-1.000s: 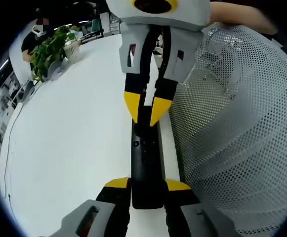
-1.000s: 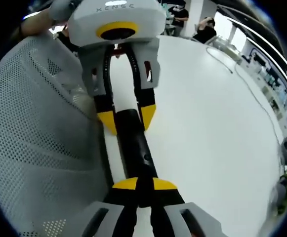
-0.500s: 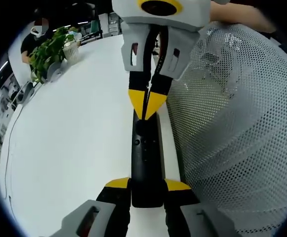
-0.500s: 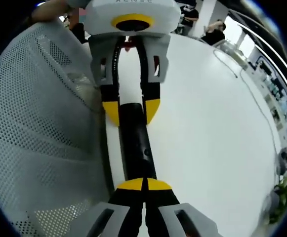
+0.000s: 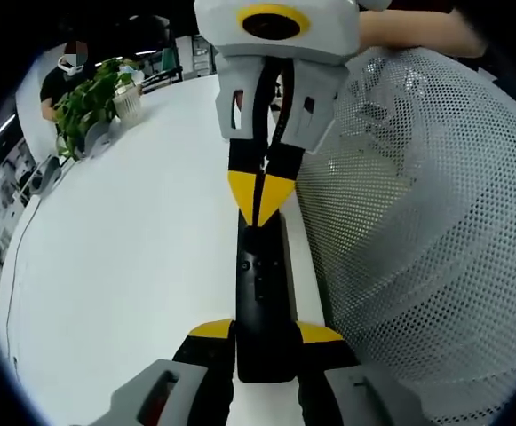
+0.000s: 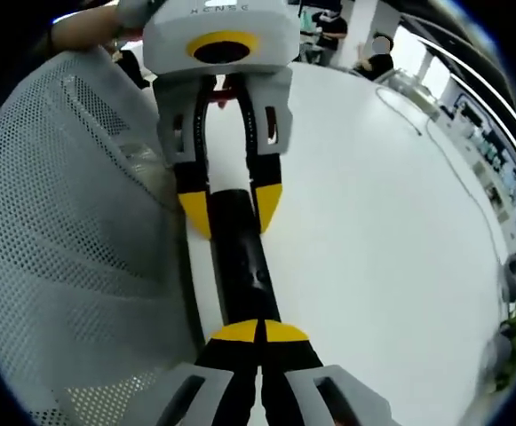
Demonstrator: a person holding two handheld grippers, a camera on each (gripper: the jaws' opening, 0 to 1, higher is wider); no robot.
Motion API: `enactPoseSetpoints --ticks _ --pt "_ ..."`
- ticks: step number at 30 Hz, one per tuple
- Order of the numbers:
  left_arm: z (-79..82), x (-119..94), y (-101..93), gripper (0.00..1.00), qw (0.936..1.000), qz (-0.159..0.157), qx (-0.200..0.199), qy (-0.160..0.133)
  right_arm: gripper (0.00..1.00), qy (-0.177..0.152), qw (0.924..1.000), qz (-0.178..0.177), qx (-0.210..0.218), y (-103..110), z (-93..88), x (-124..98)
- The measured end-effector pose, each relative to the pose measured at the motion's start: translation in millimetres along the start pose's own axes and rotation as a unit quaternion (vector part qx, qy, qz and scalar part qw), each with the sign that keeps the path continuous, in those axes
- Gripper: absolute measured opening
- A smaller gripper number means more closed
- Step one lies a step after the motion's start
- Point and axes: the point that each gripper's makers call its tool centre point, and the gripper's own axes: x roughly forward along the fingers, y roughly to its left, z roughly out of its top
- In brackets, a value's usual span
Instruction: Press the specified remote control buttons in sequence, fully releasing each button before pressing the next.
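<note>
- Since a second ago, the right gripper (image 5: 259,197) has gone from jaws parted astride the far end of the remote control (image 5: 262,306) to yellow tips pressed together in a single point on its top face, as seen in the left gripper view. Half a second ago it was already closed like this.
- Left gripper (image 5: 265,334), at the bottom of the left gripper view: yellow tips sit either side of the remote's near end, pinching it across its width. Same grip as in both earlier frames.
- Remote: long, black and slim, running up the centre of the left gripper view from the left jaws to the right gripper's point. Small buttons (image 5: 248,264) show about midway along, just below that point.
- Right gripper view: the right gripper's (image 6: 259,335) own tips meet at bottom centre, touching the remote's (image 6: 244,266) upper face. The left gripper (image 6: 231,206) enters from the top, its tips straddling the far end of the remote.
- Remote lies on a white table (image 5: 124,231), along the edge next to a white perforated mesh surface (image 5: 426,231). That mesh is on the right in the left gripper view and on the left (image 6: 71,231) in the right gripper view.
- Upper left of the left gripper view: a leafy potted plant (image 5: 87,98) stands on the table, well apart from the remote.
- Upper right of the right gripper view: a thin cable (image 6: 453,169) trails across the table.
</note>
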Motion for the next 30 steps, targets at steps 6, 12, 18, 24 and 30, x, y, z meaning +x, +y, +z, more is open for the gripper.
enactPoseSetpoints --ticks 6,12,18,24,30 --pt "-0.1 0 0.2 0.25 1.0 0.0 -0.003 0.004 0.0 -0.016 0.9998 0.011 -0.01 4 9.1 3" --pt "0.0 0 0.2 0.25 1.0 0.0 -0.006 -0.002 0.0 -0.004 0.9995 0.013 -0.029 8 10.4 5" --pt "0.3 0 0.3 0.25 1.0 0.0 -0.003 0.0 0.0 -0.014 0.9998 0.017 0.001 5 10.2 5" --pt "0.4 0 0.5 0.25 1.0 0.001 -0.005 0.0 0.0 -0.01 0.9996 0.011 -0.026 7 11.6 6" --pt "0.5 0 0.3 0.25 1.0 0.002 -0.008 -0.002 0.0 -0.019 0.9994 0.007 -0.027 5 17.6 7"
